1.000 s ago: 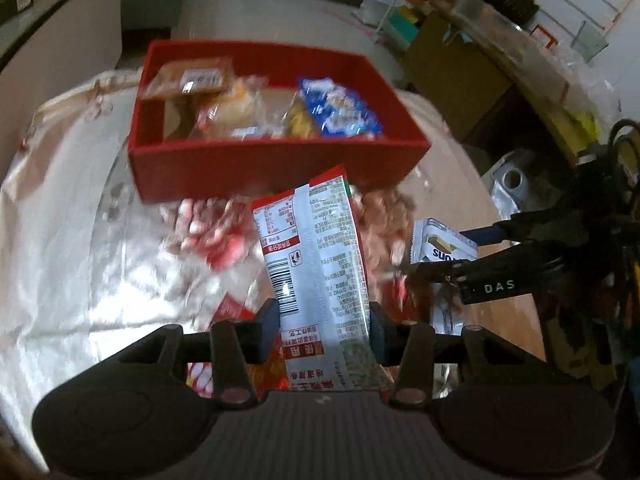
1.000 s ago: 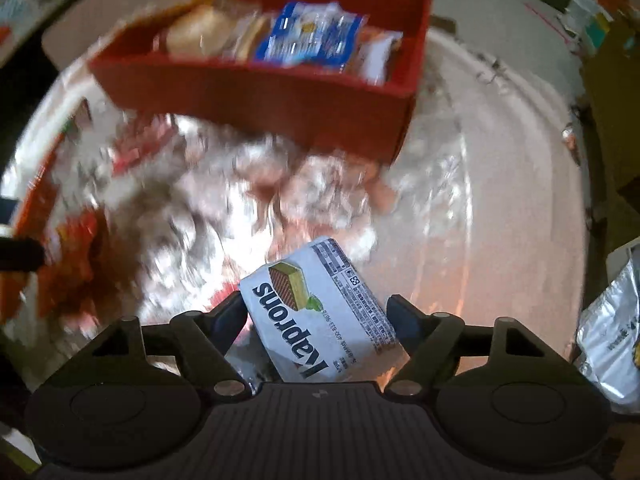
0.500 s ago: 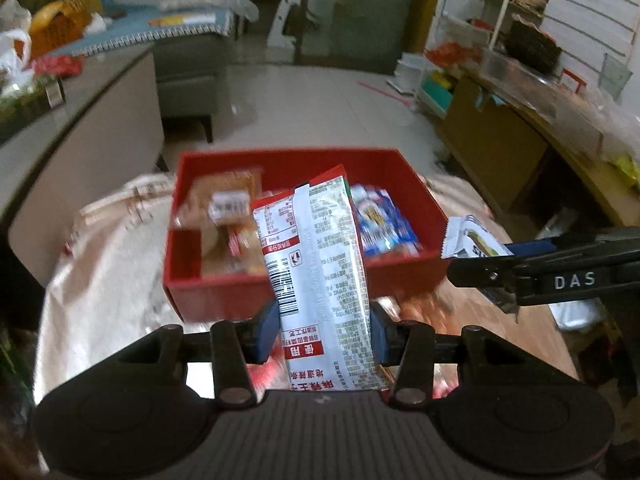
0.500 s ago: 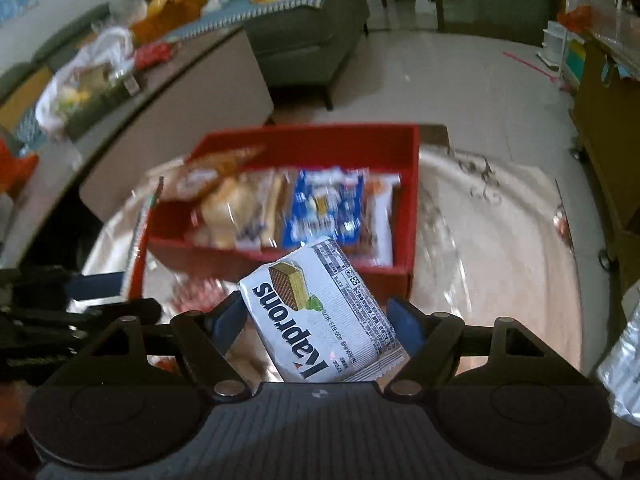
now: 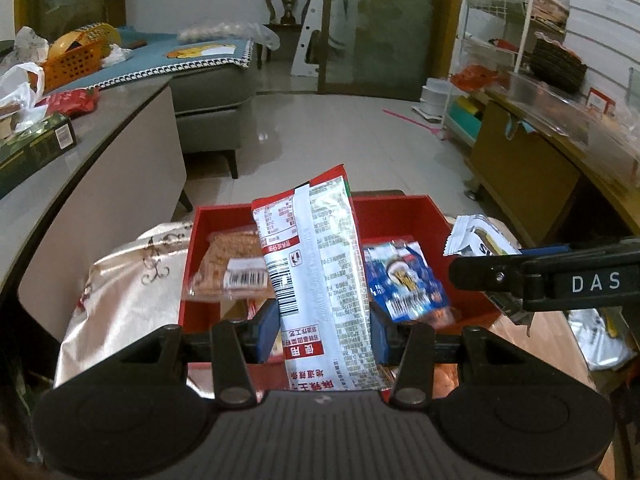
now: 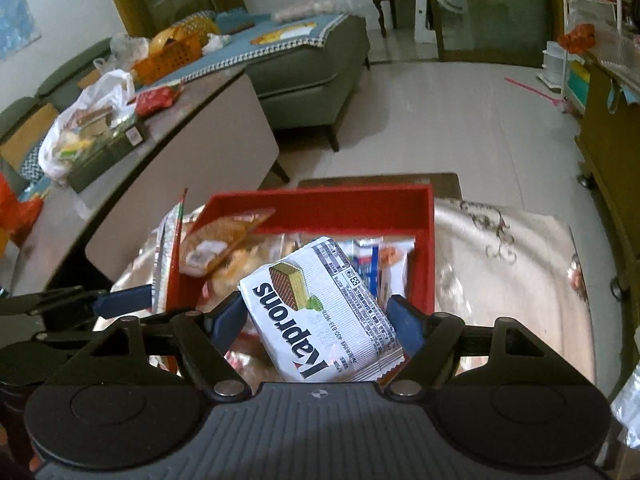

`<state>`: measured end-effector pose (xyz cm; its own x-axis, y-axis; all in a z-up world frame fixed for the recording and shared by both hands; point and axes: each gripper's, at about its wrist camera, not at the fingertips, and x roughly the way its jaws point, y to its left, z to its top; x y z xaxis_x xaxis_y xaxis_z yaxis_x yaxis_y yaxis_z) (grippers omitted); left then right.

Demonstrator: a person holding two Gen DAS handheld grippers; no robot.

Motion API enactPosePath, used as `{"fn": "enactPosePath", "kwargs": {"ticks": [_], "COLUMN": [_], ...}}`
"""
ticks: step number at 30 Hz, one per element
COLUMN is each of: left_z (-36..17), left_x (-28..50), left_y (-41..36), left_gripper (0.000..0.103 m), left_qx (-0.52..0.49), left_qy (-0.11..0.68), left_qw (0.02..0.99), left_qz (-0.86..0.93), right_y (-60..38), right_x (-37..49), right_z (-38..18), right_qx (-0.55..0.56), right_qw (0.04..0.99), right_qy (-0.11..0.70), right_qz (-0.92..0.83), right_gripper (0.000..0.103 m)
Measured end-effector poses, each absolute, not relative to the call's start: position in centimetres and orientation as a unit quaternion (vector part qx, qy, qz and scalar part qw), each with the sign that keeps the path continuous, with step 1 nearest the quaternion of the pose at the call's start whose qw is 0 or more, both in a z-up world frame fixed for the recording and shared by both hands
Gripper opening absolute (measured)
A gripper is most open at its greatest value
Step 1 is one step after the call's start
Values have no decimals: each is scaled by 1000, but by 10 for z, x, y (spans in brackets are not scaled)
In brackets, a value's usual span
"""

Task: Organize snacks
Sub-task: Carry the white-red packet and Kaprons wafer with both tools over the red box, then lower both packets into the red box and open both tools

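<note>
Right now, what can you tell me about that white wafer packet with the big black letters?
The white crinkly plastic wafer packet carries bold black lettering, a picture of a layered brown wafer, fine print and a red-edged crimped seal at its lower end. It sits tilted, lettering running sideways, pinched between the blue pads of the right claw. It is held up in front of the red tray of snacks, and nothing else seems to touch it.

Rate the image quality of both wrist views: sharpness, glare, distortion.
Left wrist view: sharp on the red-and-white snack packet, glare on the floor tiles, fisheye bending and dark corners. Right wrist view: wafer pack crisp, snacks in the red box slightly smeared, tablecloth shiny.
</note>
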<state>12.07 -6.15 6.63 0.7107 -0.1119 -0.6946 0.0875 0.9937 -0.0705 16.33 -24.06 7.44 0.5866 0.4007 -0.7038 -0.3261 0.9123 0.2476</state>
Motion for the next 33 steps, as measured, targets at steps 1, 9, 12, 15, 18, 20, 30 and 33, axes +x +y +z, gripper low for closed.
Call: {"fn": "enactPosePath", "kwargs": {"ticks": [1,9,12,15,18,20,30,33], "left_z": [65,52,46,42,37,35,28,24], "left_x": [125,156,166,174,178,181,189,192], "left_y": [-62,-67,-68,-67,-68,-71,-75,-76], "left_gripper": [40,40,40,40,40,40,40,41], "left_qx": [-15,-6,-6,-4,-5,-1,11,15], "left_qy": [376,382,384,384,388,390,393,398], "left_qw": [925,924,923,923,921,921,919,917], "left_qz": [-51,-31,-24,-19,-20,-23,-21,-18], "right_y": [-240,-231,-227,-223,-222,-221,-219,-217], "right_x": [167,197,206,213,218,220,229,232], "right_z": [74,57,51,46,43,40,32,28], "right_qx": [47,40,41,40,41,41,42,41], "right_qw": [890,888,887,886,885,884,882,879], "right_qy": [406,416,420,423,426,429,437,443], "right_qz": [202,189,187,186,184,181,171,170], "right_gripper": [82,82,82,82,82,82,82,82]}}
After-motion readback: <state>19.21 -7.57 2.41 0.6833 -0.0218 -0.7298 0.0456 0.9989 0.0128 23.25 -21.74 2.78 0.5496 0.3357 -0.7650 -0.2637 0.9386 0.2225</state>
